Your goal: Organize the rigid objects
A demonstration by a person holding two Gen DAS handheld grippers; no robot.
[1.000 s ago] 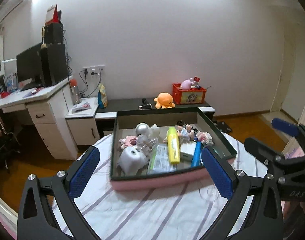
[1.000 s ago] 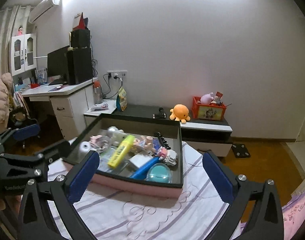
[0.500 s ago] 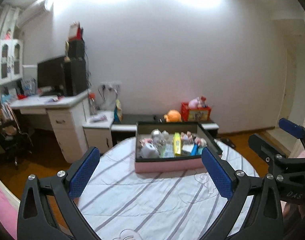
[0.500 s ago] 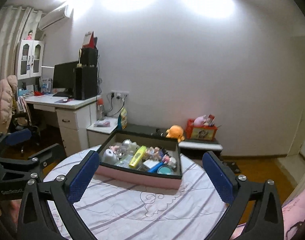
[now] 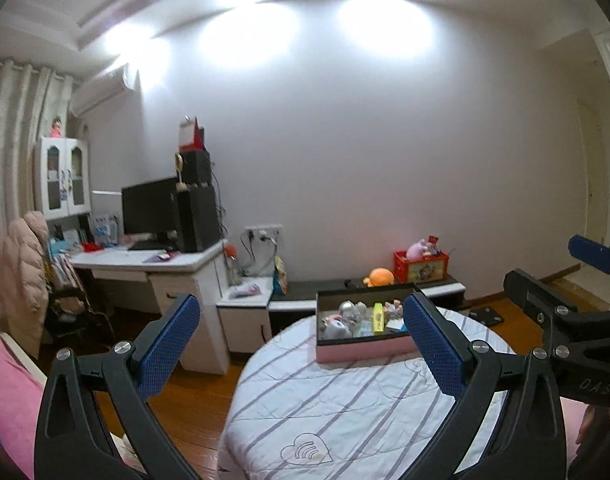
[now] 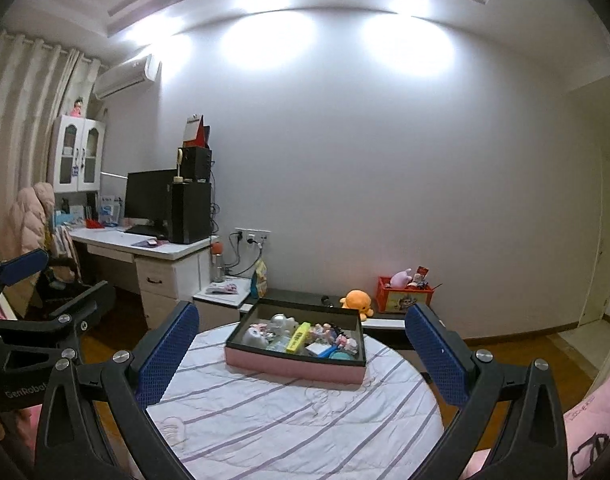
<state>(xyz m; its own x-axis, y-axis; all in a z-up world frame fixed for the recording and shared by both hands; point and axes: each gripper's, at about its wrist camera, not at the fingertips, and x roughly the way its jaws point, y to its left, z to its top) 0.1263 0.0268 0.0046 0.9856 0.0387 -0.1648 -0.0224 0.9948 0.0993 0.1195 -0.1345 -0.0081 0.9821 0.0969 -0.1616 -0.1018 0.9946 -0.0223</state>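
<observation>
Both claws are being pulled far back from the box (image 6: 295,364), which is looking much smaller than a second ago. It is lying ahead, near the far edge of the round table (image 6: 289,420), long side across. The right gripper (image 6: 301,360) is probably nearer; the left gripper (image 5: 301,354) is also being held wide apart, empty.

One pink box (image 6: 295,368), one round table (image 6: 289,420), one yellow highlighter (image 6: 299,337), two grippers.
</observation>
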